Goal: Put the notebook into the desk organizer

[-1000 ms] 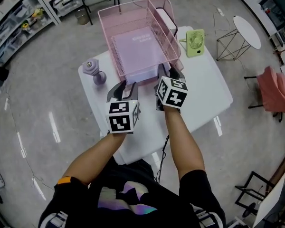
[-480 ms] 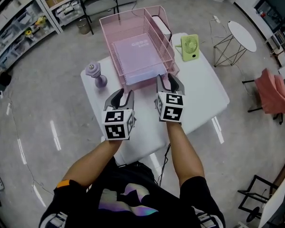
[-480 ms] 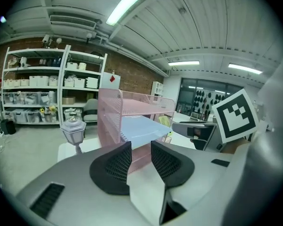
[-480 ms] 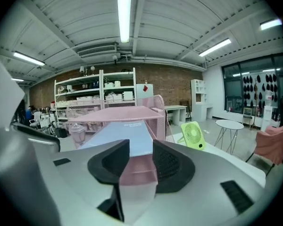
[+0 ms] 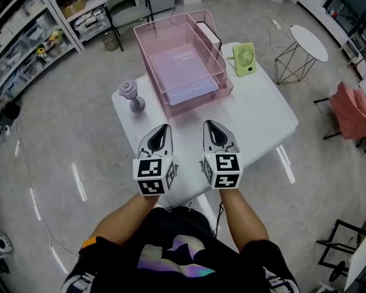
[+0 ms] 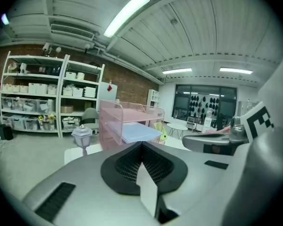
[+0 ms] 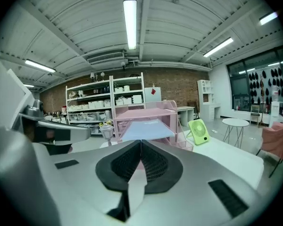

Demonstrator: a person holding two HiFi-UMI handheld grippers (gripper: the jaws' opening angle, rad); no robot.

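Sitting flat in the wide tray of the pink wire desk organizer [image 5: 147, 54], the pale lavender notebook [image 5: 184, 72] is seen with its near edge right at the tray's open front. So yeah, it's in there. The organizer is parked toward the far side of the white counter [image 5: 259, 118].

Both grippers are held over the near part of the counter, well apart from the organizer and side by side. The left gripper [image 5: 160, 129] is shown with its fingers [image 6: 125, 166] pressed fully together and nothing caught between them. Same deal for the right gripper [image 5: 211, 126]: its fingers [image 7: 121, 166] are closed tight against each other and nothing is held.

A small purple lantern-shaped lamp [image 5: 130, 94] is stood upright just beside the organizer's left side. A green desk fan [image 5: 244, 58] is placed near the organizer's right side, at the counter's far right corner. Off the counter, a round white side table [image 5: 311, 40] can be made out to the right, and storage shelving [image 5: 24, 35] is lined up along the left.
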